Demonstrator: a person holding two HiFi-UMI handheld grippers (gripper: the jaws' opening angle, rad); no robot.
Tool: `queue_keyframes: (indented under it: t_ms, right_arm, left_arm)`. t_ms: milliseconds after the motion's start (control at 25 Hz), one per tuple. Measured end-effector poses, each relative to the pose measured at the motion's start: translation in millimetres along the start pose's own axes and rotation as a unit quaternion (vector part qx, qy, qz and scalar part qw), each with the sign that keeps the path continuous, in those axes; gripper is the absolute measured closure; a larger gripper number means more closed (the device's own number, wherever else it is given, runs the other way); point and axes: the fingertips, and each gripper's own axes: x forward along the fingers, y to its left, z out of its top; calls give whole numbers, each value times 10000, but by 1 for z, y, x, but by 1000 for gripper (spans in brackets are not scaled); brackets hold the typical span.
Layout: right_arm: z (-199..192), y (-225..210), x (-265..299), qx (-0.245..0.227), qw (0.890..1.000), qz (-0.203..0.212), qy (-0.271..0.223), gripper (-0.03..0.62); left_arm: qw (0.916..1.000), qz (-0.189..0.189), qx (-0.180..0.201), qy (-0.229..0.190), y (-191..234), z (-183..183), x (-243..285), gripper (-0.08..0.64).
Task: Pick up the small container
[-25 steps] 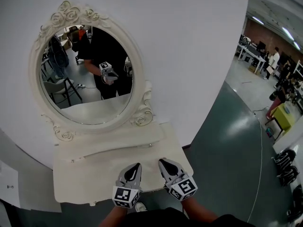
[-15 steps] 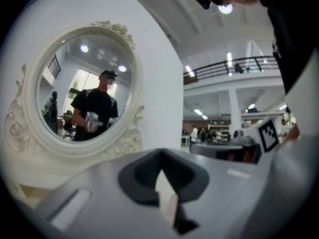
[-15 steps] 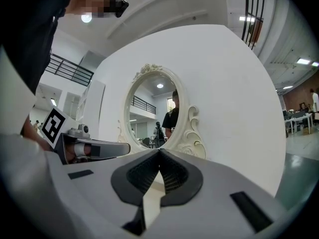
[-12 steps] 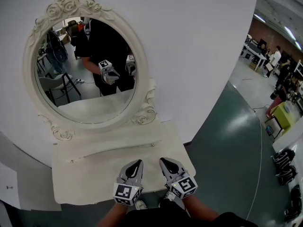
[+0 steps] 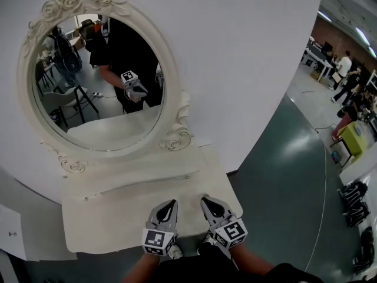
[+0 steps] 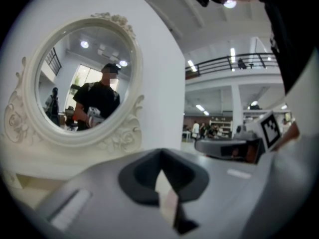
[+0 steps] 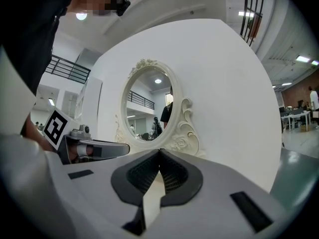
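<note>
No small container shows in any view. My left gripper (image 5: 171,204) and right gripper (image 5: 204,200) hover side by side over the front edge of a cream vanity table (image 5: 112,214). Both are shut, with nothing between the jaws. In the left gripper view the left gripper (image 6: 160,154) has its jaws meeting in a closed point aimed at the oval mirror (image 6: 82,81). The right gripper (image 7: 159,154) looks the same in its own view, with the left gripper (image 7: 94,149) beside it.
The ornate oval mirror (image 5: 94,75) stands at the back of the table against a white wall and reflects a person holding a gripper. A low raised ledge (image 5: 138,178) runs under it. Grey-green floor (image 5: 283,175) lies to the right, with people and desks far off.
The head view has swung, so the mirror sits further left and higher in the picture. Both grippers stay shut, side by side over the table's front edge.
</note>
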Motion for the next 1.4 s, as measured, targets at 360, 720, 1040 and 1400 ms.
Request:
queue_keyframes:
  t_ms: [360,720,1040,1400]
  right_arm:
    - [-64,-10,-28,180,9968,-325,704,586]
    - [-124,-26,-43,152,9879,-606,1418,581]
    - [-168,-43,-16,196,9767,-752,2001,314]
    - [-195,-60,17,238,9632,-804,2552,242]
  left_arm:
    - [9997,-100,-126,171,-10,-19,9,554]
    - [9991,-70,-181,386,-8,-38,13,552]
    - [9978,49,-202,630,2,-60,11,552]
    - [9955,112,-273,899,6,-82,10,554]
